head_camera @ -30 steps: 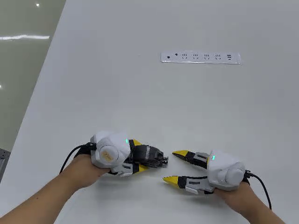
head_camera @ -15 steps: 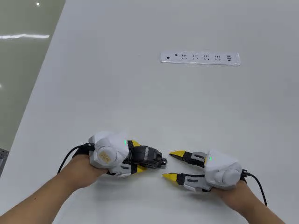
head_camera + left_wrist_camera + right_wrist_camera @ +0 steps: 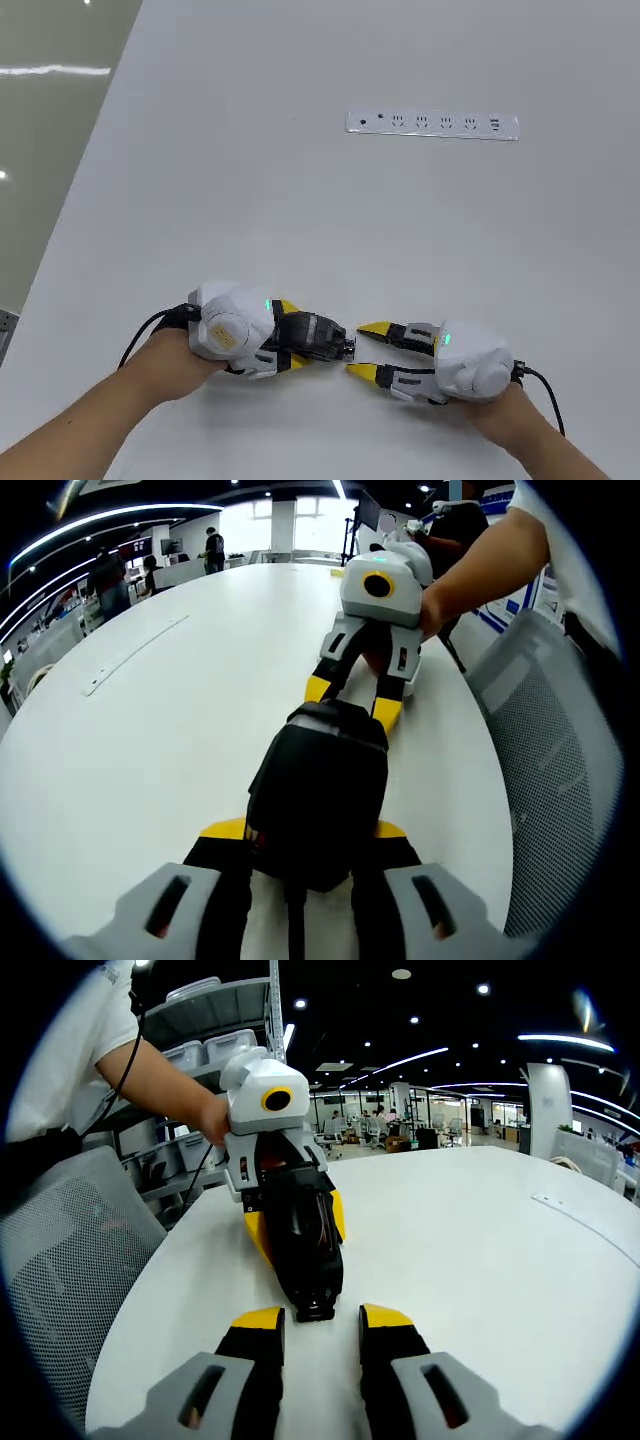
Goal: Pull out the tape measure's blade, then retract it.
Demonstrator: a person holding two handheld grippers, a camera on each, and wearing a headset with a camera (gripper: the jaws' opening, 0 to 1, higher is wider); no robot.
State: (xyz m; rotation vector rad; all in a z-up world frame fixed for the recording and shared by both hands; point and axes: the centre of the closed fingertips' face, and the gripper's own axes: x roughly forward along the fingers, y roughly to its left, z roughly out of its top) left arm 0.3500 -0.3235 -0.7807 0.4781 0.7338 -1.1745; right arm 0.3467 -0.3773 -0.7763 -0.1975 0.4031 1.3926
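While the left gripper [image 3: 296, 333] had its fingers [image 3: 225, 830] clamped on the tape measure [image 3: 318, 335], low in the head view, the right gripper [image 3: 367, 350] held its fingers apart at the blade hook [image 3: 314, 1312]. Both pull and retraction looked undone.

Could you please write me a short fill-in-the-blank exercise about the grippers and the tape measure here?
1. The gripper clamped on the tape measure is the ____ one.
2. The right gripper has its jaws ____, gripping nothing.
3. The long white thing farther back on the table is a power ____.
Missing words: left; open; strip.
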